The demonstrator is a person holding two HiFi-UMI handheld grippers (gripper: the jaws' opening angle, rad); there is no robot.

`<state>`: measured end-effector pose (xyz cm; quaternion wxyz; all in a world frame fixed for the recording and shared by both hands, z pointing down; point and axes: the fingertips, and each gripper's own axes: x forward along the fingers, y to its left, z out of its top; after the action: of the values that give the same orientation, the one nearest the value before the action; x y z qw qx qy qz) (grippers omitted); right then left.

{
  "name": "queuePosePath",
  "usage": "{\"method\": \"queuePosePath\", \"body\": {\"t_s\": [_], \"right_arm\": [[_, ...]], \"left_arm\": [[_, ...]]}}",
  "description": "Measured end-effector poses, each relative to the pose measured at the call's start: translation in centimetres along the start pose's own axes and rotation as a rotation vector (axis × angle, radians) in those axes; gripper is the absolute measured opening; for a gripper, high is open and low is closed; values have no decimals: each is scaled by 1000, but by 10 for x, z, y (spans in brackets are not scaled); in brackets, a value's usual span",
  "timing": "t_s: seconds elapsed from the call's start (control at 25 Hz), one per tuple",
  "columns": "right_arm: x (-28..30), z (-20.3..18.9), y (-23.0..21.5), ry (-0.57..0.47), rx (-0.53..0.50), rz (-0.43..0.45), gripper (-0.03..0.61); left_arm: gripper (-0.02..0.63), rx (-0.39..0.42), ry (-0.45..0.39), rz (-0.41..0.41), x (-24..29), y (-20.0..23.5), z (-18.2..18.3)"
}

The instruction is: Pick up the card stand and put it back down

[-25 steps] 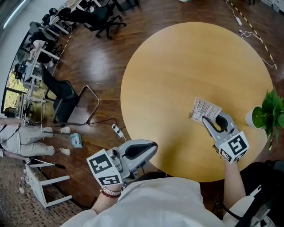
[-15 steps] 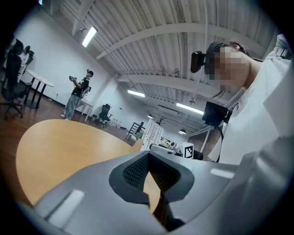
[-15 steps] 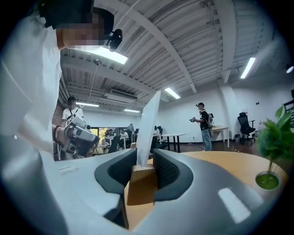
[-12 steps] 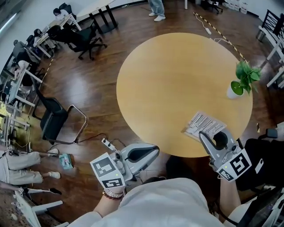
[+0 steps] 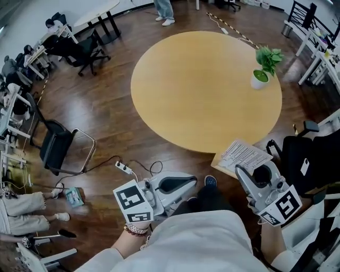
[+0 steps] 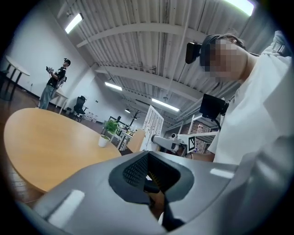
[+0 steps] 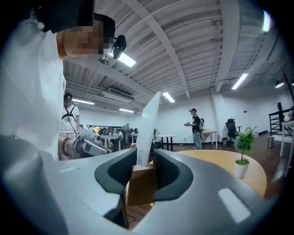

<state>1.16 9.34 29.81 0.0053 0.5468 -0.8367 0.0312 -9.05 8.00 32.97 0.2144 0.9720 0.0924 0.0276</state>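
The card stand [image 5: 241, 154], a white printed card in a small wooden block, is clamped in my right gripper [image 5: 240, 171], which is shut on it. It hangs in the air just off the near edge of the round wooden table [image 5: 202, 90], above the floor. In the right gripper view the wooden block [image 7: 141, 184] sits between the pads with the card [image 7: 149, 124] rising edge-on above it. My left gripper [image 5: 187, 183] is held low at the left over the floor, shut with nothing in it; the left gripper view shows its closed jaws [image 6: 149, 176].
A potted plant [image 5: 263, 66] stands at the table's far right edge. A black chair [image 5: 58, 149] and a power strip [image 5: 123, 168] are on the floor at left, another black chair [image 5: 303, 154] at right. A person [image 5: 164, 10] stands beyond the table.
The right gripper has carried the card stand off the table top, back past its near edge. The table now lies farther from me, and the left gripper keeps its place.
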Motion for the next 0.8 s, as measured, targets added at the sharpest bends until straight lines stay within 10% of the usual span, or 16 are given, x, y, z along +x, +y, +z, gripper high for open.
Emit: {"method": "queuePosePath", "body": {"t_s": [0.56, 0.8], "right_arm": [[-81, 14, 24, -56, 16, 66, 117], [-123, 8, 18, -84, 73, 52, 117]], "left_arm": [[-17, 92, -10, -58, 47, -84, -2], [-6, 251, 2, -72, 78, -128, 3]]}}
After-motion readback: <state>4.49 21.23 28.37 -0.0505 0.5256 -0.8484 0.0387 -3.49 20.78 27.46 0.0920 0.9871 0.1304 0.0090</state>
